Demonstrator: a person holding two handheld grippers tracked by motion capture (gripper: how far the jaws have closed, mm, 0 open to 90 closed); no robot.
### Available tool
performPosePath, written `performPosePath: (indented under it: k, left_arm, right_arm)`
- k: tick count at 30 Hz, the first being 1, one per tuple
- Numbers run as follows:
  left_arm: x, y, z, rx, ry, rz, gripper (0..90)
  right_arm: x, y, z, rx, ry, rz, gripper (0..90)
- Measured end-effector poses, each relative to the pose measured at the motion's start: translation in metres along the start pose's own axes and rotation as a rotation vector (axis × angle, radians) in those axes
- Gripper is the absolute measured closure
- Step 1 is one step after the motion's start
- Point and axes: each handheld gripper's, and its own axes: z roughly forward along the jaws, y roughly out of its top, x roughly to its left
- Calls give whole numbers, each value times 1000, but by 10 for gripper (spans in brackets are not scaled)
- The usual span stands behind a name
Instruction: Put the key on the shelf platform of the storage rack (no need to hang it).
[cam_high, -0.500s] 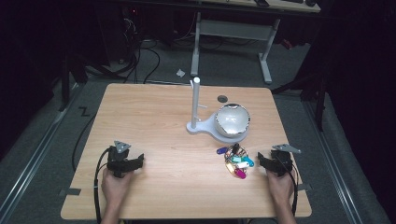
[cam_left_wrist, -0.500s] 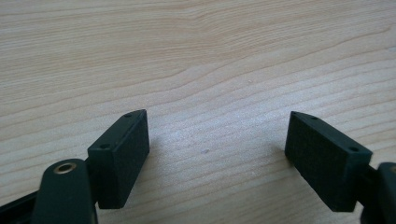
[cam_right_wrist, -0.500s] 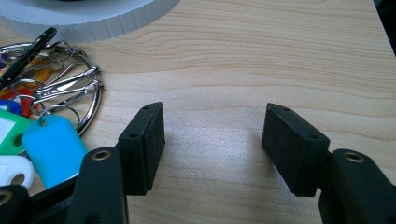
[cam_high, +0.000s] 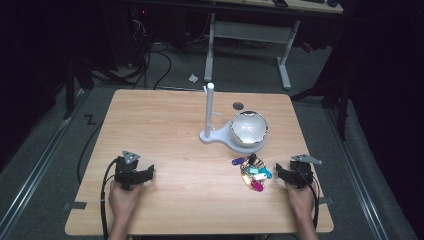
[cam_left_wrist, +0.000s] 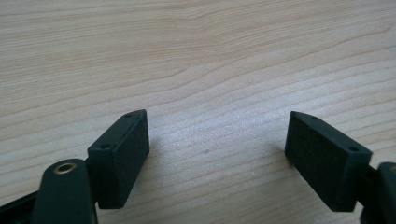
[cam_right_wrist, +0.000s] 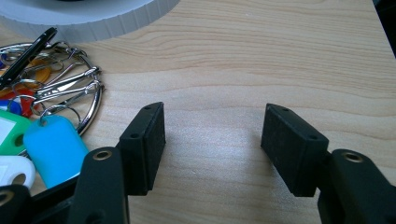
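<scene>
Right gripper (cam_high: 281, 171) jaws apart, empty, unmoved beside key-tag bunch (cam_high: 252, 171) on bench (cam_high: 165, 125); grasp not yet begun.

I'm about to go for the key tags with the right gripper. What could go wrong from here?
1. The key tags lie in a tangled heap of rings and clips, so the open right gripper may catch a single tag and drag the rest.
2. The white stand and its shiny bowl sit close behind the heap; a forward sweep might bump them.
</scene>
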Motion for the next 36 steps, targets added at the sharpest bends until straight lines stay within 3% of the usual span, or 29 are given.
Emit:
performPosePath:
  k: [28,36]
  left_arm:
    - [0,0,0,2,0,2,223]
    - [0,0,0,0,0,-1,223]
  right_arm:
    - [2,0,-1,0,3,-4,404]
    - [5,0,-7,-11,41,-8,432]
